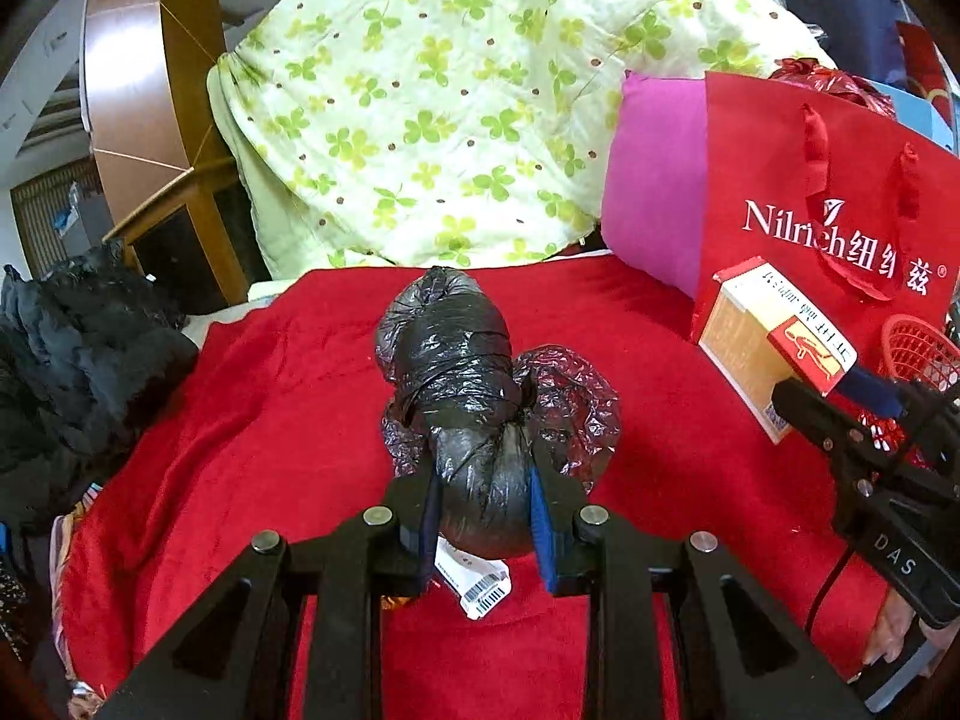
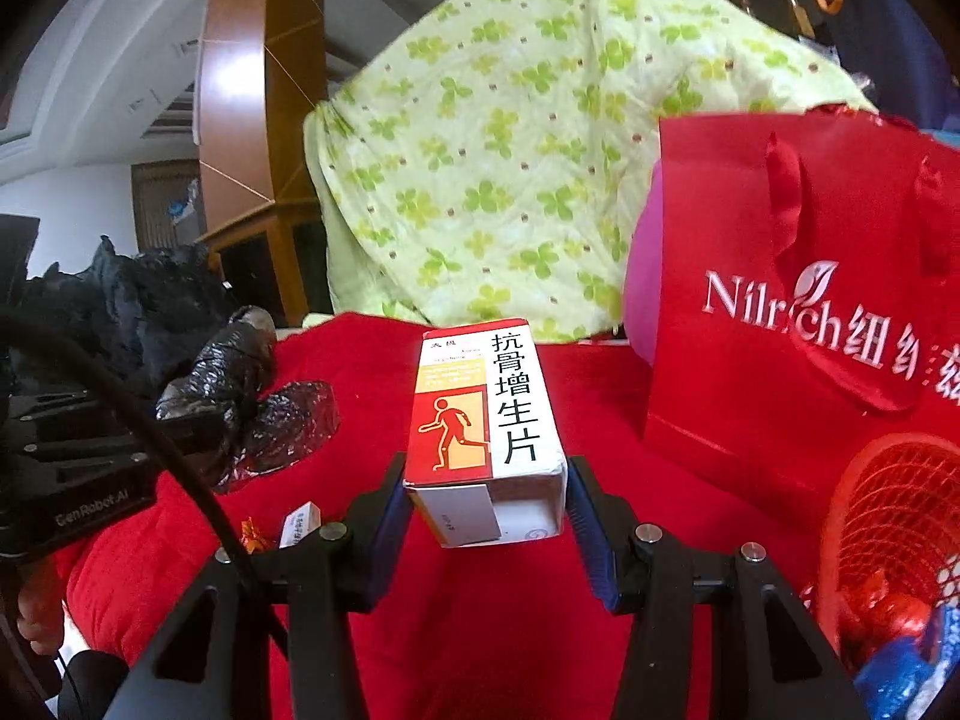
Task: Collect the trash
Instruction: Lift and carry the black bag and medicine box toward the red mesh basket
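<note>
Your left gripper (image 1: 483,504) is pinched nearly closed on the knotted neck of the black trash bag (image 1: 447,348), which hangs at centre frame above the red blanket (image 1: 270,420). The bag looks soft, crinkly and probably light; the film is slippery, so the bunched knot is the sound place to hold, and you have it there. A reddish crumpled plastic piece (image 1: 573,396) clings to its right side and may drop off.

Your right gripper (image 2: 486,504) holds the medicine box (image 2: 480,414) at mid width, pads on its two long sides, centre of the right wrist view. The carton is stiff but thin-walled and likely light; squeeze harder and it may dent.

Obstacles: red gift bag (image 2: 750,372) at right, red mesh basket (image 2: 888,498) at lower right with wrappers inside, small barcode label (image 1: 483,591) and an orange wrapper (image 2: 251,534) loose on the blanket. Green-patterned quilt (image 1: 450,90) fills the top.
</note>
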